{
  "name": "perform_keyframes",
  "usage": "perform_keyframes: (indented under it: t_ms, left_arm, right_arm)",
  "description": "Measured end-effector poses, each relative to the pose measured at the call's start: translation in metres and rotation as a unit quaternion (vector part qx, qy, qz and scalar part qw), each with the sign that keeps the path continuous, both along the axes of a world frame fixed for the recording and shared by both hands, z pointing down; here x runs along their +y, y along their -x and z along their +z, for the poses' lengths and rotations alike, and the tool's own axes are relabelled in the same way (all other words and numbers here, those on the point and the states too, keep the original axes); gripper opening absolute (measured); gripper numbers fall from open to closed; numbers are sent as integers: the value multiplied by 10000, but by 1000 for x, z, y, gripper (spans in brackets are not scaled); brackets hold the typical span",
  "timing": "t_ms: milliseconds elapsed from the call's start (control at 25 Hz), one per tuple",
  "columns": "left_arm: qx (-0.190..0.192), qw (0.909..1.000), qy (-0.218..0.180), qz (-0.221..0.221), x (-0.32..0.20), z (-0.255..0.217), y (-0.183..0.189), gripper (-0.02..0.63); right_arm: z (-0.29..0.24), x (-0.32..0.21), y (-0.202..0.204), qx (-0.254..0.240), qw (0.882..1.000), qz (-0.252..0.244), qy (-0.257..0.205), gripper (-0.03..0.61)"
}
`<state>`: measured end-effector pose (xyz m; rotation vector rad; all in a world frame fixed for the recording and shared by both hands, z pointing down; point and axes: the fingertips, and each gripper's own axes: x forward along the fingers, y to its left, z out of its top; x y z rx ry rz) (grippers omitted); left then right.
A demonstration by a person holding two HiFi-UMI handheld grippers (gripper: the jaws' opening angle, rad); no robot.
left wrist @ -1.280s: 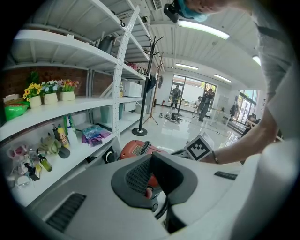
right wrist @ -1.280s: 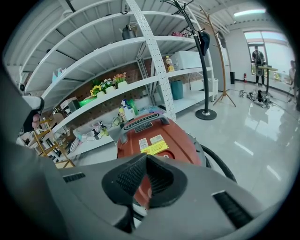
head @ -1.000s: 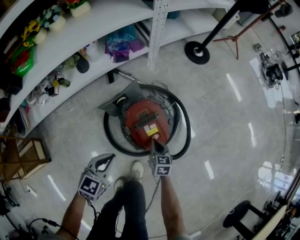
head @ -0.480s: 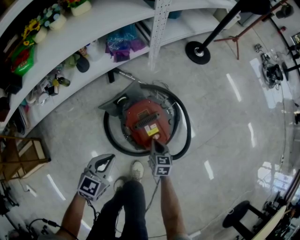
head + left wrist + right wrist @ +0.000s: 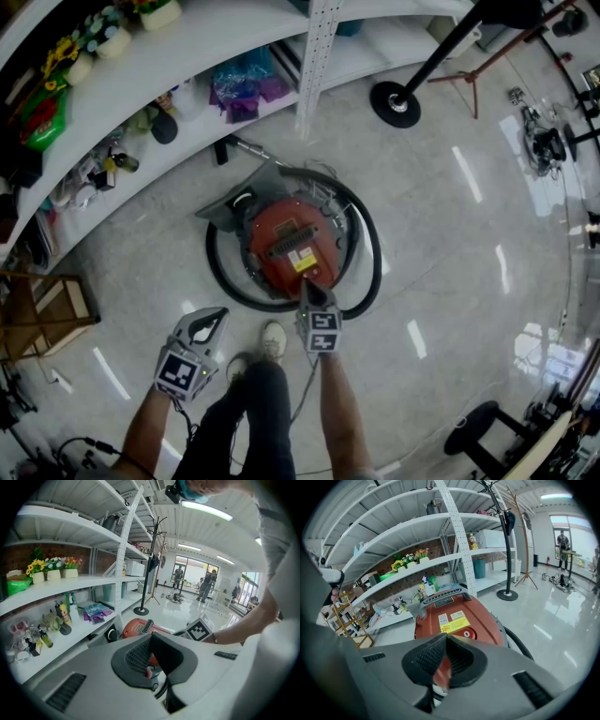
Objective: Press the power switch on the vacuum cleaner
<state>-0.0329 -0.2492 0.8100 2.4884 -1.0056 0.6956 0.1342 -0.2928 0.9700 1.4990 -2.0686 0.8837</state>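
**Right gripper [image 5: 308,284] closed at vacuum cleaner [image 5: 286,239]: miss-press hazard**

Head view: tip over the red shell's near edge; the cleaner stands on the floor. Left gripper [image 5: 211,321] is well apart.
Left gripper view: jaws together, empty.
Right gripper view: jaws together, empty, just short of the round switch [image 5: 466,633]. An off-centre push may skid off the curved shell.

Hose [image 5: 212,266] rings vacuum cleaner [image 5: 291,239]; shelving [image 5: 187,47] close behind. Floor [image 5: 450,253] open to right; coat-stand base [image 5: 394,105] beyond.

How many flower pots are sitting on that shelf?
3. In the left gripper view they stand in a row on the white shelf: the yellow-flowered pot at the left, the middle pot, and the right pot. More may be hidden elsewhere.
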Motion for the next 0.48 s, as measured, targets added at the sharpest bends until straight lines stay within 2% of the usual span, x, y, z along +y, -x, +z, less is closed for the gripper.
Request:
perform_keyframes:
  t_ms: [320, 480]
  left_arm:
    - [-16, 10000, 13, -20, 1, 2, 2, 7]
    - [-35, 10000, 31, -12, 2, 5, 1, 6]
  right_arm:
    - [1, 1, 1, -71, 10000, 19, 26, 12]
    - [5, -3, 1, 189, 9998, -90, -46, 12]
